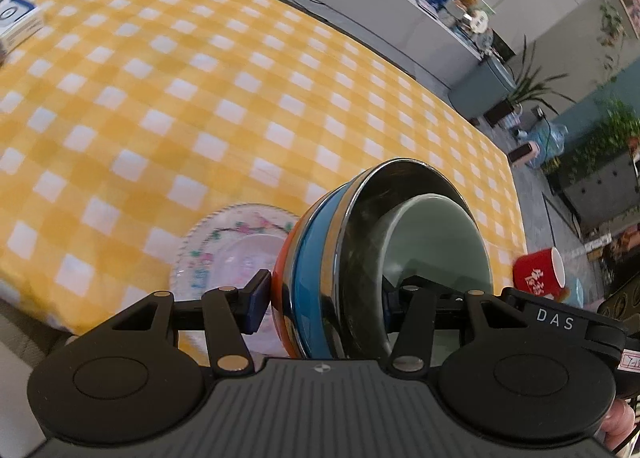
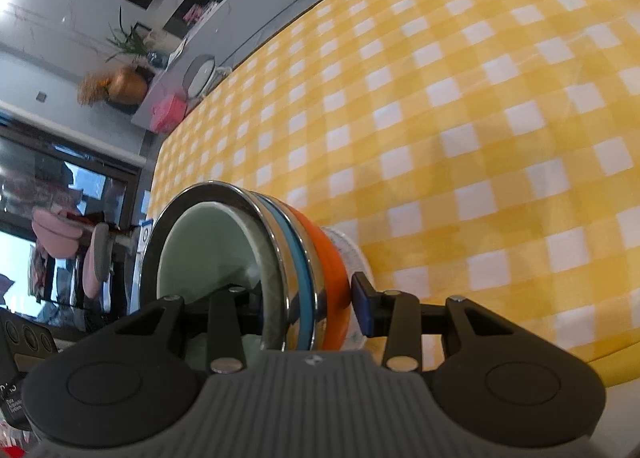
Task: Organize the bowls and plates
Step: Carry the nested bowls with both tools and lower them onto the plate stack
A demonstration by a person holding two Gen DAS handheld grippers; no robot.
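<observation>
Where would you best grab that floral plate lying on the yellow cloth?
By its rim, judging from the shape. The plate lies flat on the cloth, so only its thin scalloped edge offers a hold. Come in low from the side nearest the table's edge, one finger under the rim, one above. The bowl stack covers its right side.

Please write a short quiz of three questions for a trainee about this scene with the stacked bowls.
1. True or false: both grippers are gripping the stack of bowls.
2. Which bowl sits innermost? A) orange B) blue C) pale green
3. What lies on the tablecloth beside the stack?

Key:
1. True: the left gripper and the right gripper each have one jaw inside and one outside.
2. C, the pale green bowl.
3. A floral plate.
</observation>
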